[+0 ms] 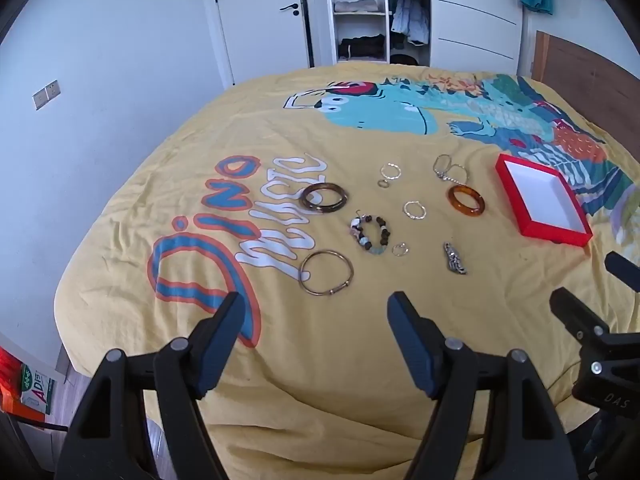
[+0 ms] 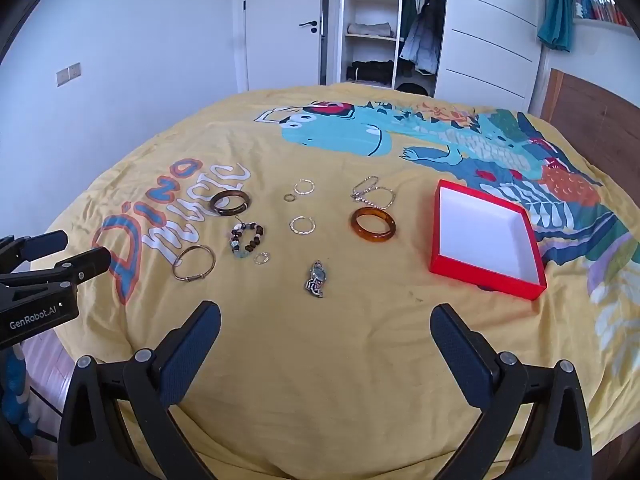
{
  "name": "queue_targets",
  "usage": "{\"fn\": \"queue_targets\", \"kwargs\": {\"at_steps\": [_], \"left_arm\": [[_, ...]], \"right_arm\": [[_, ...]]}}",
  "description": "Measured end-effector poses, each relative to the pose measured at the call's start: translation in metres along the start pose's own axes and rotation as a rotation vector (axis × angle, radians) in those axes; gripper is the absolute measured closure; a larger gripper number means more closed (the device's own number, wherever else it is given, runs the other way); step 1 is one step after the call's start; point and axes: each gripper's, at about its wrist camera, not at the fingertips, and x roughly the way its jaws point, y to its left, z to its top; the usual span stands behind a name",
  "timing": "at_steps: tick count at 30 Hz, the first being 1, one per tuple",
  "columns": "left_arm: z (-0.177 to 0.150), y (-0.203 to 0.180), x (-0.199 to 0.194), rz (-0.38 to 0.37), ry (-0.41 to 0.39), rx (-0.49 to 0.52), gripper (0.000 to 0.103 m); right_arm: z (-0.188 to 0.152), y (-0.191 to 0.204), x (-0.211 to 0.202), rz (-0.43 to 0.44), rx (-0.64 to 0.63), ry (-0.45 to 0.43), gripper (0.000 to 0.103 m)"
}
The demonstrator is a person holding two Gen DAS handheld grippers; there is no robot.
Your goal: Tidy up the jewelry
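Hovering over the yellow bed (image 2: 320,360), an empty red box (image 2: 486,236) waits near its right edge; bangles and rings lie scattered mid-bed; left gripper (image 1: 316,308) and right gripper (image 2: 326,316) spread, empty; thin rings (image 2: 302,225) may sink into soft fabric, slipping any pinch.

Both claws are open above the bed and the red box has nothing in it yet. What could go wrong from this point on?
1. The small silver ring lies flat on the soft yellow bedcover; wide pads may pinch fabric or push it in.
2. The silver chain is loosely tangled close to the amber bangle; lifting one could drag the other.
3. The red box sits on soft, uneven bedding and may tip or shift if a claw presses its rim.
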Motion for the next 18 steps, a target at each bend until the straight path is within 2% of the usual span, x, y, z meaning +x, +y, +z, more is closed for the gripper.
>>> {"fn": "queue_targets", "kwargs": {"at_steps": [6,18], "left_arm": [[0.0014,-0.0036,-0.006,-0.016,-0.026,-0.001,0.031],[0.0062,0.0041,-0.0031,-0.031,-0.017,-0.002,0.031]], "right_arm": [[-0.0016,-0.0002,-0.0006,-0.003,0.016,-0.012,0.0],[-0.0014,-0.0028,-0.0012,-0.027,0.01,-0.01,0.0]]}}
